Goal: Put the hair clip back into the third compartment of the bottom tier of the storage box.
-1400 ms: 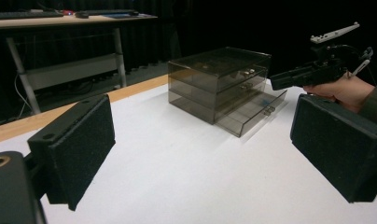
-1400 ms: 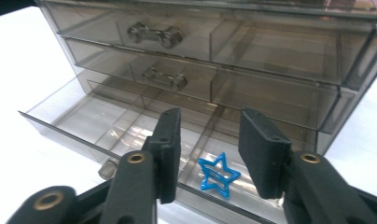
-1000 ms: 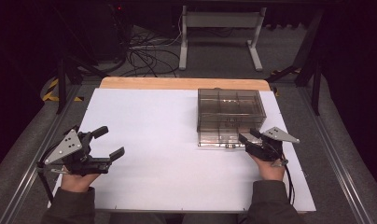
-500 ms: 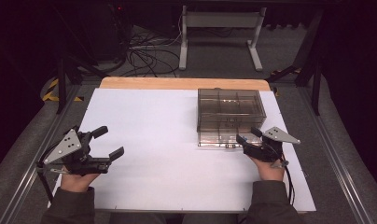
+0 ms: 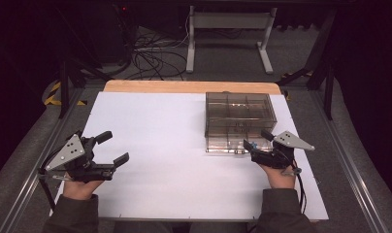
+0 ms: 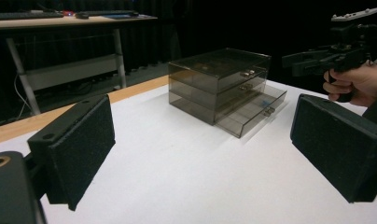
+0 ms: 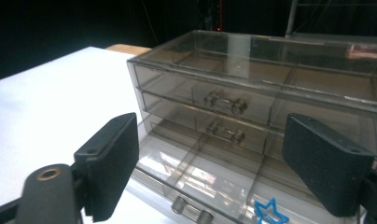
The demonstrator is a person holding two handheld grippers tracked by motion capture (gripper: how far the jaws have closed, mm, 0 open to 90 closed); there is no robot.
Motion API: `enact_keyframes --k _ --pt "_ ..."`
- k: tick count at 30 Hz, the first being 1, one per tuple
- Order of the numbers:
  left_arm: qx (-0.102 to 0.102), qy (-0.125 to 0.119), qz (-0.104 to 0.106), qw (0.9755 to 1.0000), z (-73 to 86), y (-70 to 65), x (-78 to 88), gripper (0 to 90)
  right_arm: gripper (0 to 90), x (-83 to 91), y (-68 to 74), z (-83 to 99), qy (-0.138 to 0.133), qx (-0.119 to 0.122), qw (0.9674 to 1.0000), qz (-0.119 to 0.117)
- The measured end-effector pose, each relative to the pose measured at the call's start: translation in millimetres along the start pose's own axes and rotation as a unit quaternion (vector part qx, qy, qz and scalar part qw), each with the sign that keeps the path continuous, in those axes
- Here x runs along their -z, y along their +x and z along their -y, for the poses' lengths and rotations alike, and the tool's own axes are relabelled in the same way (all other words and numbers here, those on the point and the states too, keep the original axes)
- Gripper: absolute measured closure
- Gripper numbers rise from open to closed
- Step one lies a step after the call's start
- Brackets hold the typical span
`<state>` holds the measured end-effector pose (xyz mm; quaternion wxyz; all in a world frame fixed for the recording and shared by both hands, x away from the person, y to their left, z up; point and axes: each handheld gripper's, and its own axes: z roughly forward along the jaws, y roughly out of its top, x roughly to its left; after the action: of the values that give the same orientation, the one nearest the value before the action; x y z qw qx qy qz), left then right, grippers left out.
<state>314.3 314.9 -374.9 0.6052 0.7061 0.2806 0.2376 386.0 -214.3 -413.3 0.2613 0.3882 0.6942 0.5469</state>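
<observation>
Right gripper [image 5: 256, 141] jaws just opened, nothing between them, hovering over pulled-out bottom drawer [image 7: 210, 179] of smoky clear plastic three-drawer box [image 5: 239, 114]; small blue star [image 7: 270, 213] inside.

drawer box [image 5: 240, 119]: 1 (three drawers) | blue star [image 7: 270, 213]: 1 | grippers: 2

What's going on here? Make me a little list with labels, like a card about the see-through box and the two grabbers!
box: clear smoky drawer box with three drawers, on the white table
bottom drawer: pulled out
upper two drawers: pushed in
inside the open drawer: a small blue star near the front
right gripper: just above the open drawer's front, jaws have just been opening, nothing between them
left gripper: open, holding nothing, apart from the box at the table's left
</observation>
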Motion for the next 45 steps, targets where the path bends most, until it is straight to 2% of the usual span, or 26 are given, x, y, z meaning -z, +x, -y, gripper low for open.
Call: enact_keyframes --k 10,18,45 --pt "-0.001 0.0 0.0 1.0 -0.2 0.4 0.4 7.1 13.5 5.2 8.0 -8.5 -0.015 0.006 0.9997 -0.016" --pt "-0.001 0.0 -0.001 1.0 -0.1 1.0 1.0 7.0 9.8 6.6 13.1 -12.0 -0.014 0.01 0.9994 -0.031" --pt "0.001 0.0 -0.003 1.0 -0.2 0.8 1.8 7.1 3.1 30.4 18.8 -27.3 -0.044 0.004 0.998 -0.045"
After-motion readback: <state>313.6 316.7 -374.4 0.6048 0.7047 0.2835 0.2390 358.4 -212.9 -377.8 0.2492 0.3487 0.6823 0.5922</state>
